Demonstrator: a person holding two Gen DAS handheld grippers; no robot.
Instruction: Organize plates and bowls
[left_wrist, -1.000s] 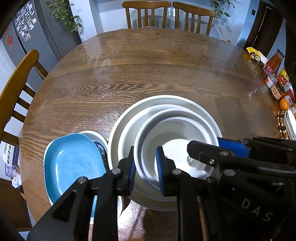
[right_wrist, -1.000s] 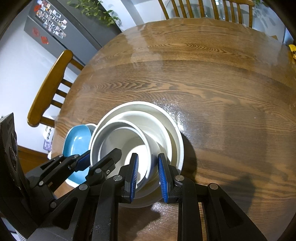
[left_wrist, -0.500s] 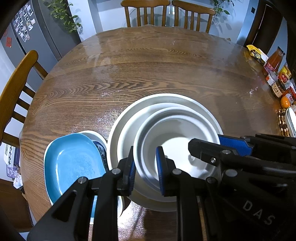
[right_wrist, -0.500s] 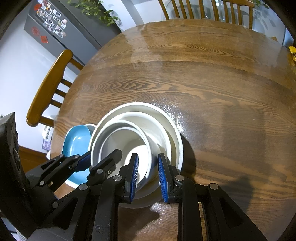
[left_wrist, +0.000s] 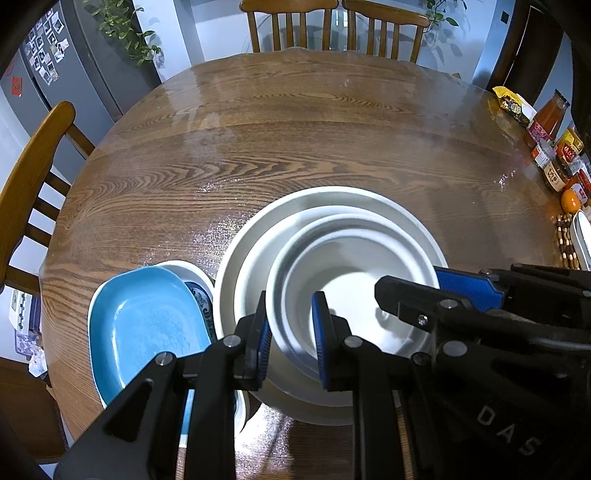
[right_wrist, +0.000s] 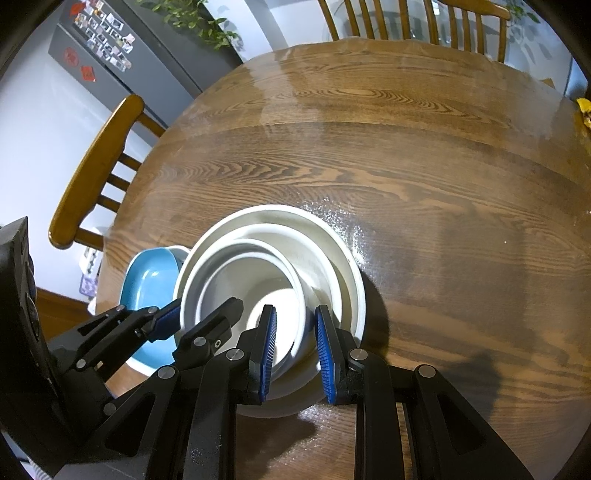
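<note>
Next to nothing moved since a second ago: both grippers parked over the same stack, left jaws perhaps a shade wider.

Round wooden table (left_wrist: 295, 147), far side bare, right edge cut off along with a row of jars and bottles (left_wrist: 554, 147). On the near side, three white nested pieces: wide outer plate (left_wrist: 332, 195), middle bowl (left_wrist: 266, 251) inside it, inner bowl (left_wrist: 351, 280) inside that. Near edges of all three hidden behind black gripper frames. Just left of the stack, a blue dish (left_wrist: 147, 321), lower end covered by the left frame, sitting on a white patterned plate (left_wrist: 199, 291) seen only as a sliver.

Left gripper (left_wrist: 291, 332) set narrow, astride the inner bowl's near-left rim, one pad outside and one inside. Right gripper (right_wrist: 295, 347) equally narrow, astride the same bowl's near-right rim. Impossible to tell whether either pair of pads actually presses on the wall.
</note>
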